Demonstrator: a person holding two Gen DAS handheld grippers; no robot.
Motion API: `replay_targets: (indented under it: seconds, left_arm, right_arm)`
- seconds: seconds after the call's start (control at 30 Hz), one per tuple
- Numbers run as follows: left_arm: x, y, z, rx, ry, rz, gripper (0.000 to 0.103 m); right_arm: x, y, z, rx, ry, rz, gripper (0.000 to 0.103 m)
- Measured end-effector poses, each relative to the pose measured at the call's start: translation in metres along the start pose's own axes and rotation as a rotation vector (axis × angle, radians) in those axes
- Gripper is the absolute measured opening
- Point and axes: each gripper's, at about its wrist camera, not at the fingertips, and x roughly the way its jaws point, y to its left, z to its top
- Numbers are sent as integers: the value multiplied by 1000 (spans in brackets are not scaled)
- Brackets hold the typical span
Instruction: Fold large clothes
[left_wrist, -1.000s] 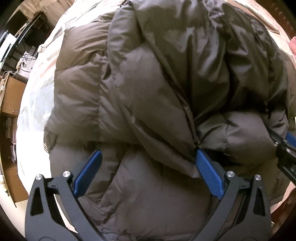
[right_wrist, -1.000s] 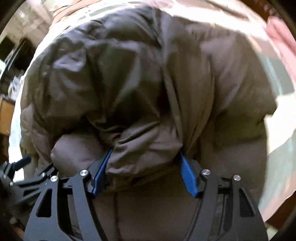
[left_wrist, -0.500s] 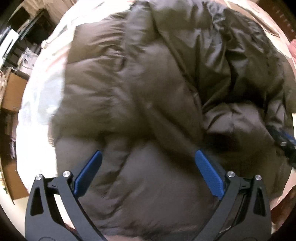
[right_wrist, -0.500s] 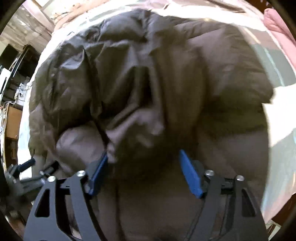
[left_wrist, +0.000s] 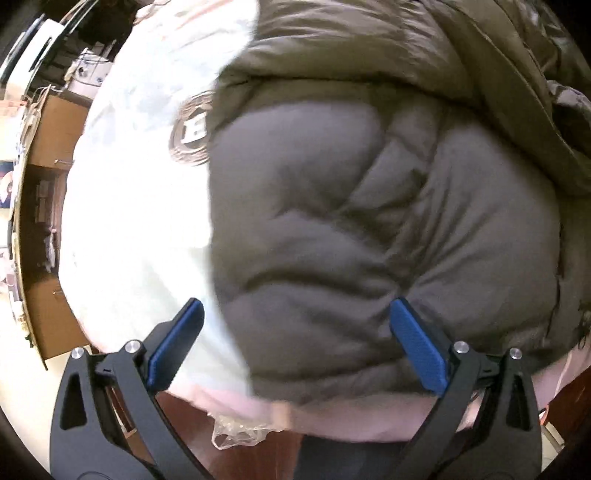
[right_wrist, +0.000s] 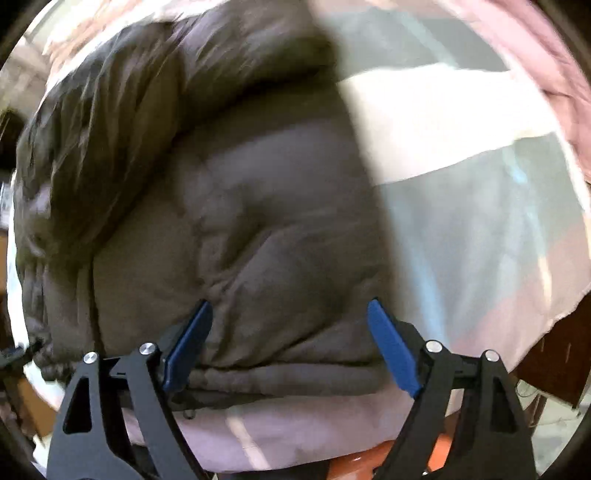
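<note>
A large dark brown puffer jacket (left_wrist: 369, 206) lies bunched and folded over on a bed with pale sheets (left_wrist: 140, 221). In the left wrist view my left gripper (left_wrist: 295, 347) is open above the jacket's near edge, its blue pads wide apart, holding nothing. In the right wrist view the jacket (right_wrist: 229, 229) fills the left and centre, and my right gripper (right_wrist: 291, 343) is open over its near hem, with nothing between the pads. Both views are blurred by motion.
The bed's near edge shows a pink sheet (right_wrist: 280, 432). A pink blanket (right_wrist: 554, 74) lies at the far right. Wooden shelves and furniture (left_wrist: 40, 206) stand left of the bed. A crumpled clear plastic scrap (left_wrist: 236, 432) hangs below the bed edge.
The right gripper has let go of the jacket fold it pinched and opened wider. Both grippers have pulled back toward the near bed edge, and the jacket now lies settled.
</note>
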Motion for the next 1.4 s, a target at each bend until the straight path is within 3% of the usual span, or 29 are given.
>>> replay_targets:
  seconds: [0.1, 0.2, 0.33, 0.47, 0.5, 0.57, 0.6, 0.63, 0.67, 0.73, 0.8, 0.87, 1.0, 1.1, 1.23, 1.4]
  left_arm:
    - [15, 34, -4, -89, 59, -18, 101]
    - [35, 58, -6, -228, 122, -177, 101]
    - [50, 70, -8, -301, 156, -269, 101]
    - [74, 91, -11, -378, 232, -430, 100]
    - [77, 91, -14, -391, 242, -471, 95]
    - [78, 88, -15, -382, 243, -510, 56]
    - [79, 90, -14, -378, 234, -518, 48]
    - [79, 90, -13, -380, 232, -548, 28]
    - [75, 92, -9, -393, 232, -603, 14]
    - [62, 100, 1, -415, 201, -681, 11]
    - [30, 111, 15, -415, 119, -807, 11]
    - [1, 122, 31, -385, 35, -884, 11]
    - [-61, 159, 71, -383, -154, -1005, 11]
    - [-88, 175, 101, -424, -245, -1110, 11]
    - [-101, 176, 160, -430, -292, -1155, 11]
    - [-82, 163, 252, -545, -250, -1140, 11]
  right_arm:
    - [11, -37, 0, 89, 49, -55, 89]
    - [39, -75, -7, 190, 150, 32, 89]
    - [62, -75, -16, 201, 223, 147, 89]
    - [77, -74, -27, 248, 255, 205, 89]
    - [78, -76, -30, 261, 257, 220, 85]
    - [82, -82, -28, 271, 254, 247, 60]
    - [82, -85, -32, 274, 241, 276, 39]
    - [78, -82, -29, 289, 236, 315, 20]
    - [75, -83, -28, 316, 232, 356, 15]
    - [61, -90, -24, 387, 208, 472, 11]
    - [33, -89, -14, 389, 152, 597, 10]
    - [-6, -83, 4, 336, 55, 707, 10]
    - [-56, -92, 57, 349, -135, 813, 9]
    - [-61, -84, 103, 369, -219, 898, 9]
    - [-57, -62, 167, 460, -252, 967, 9]
    - [-10, -33, 251, 536, -240, 918, 9]
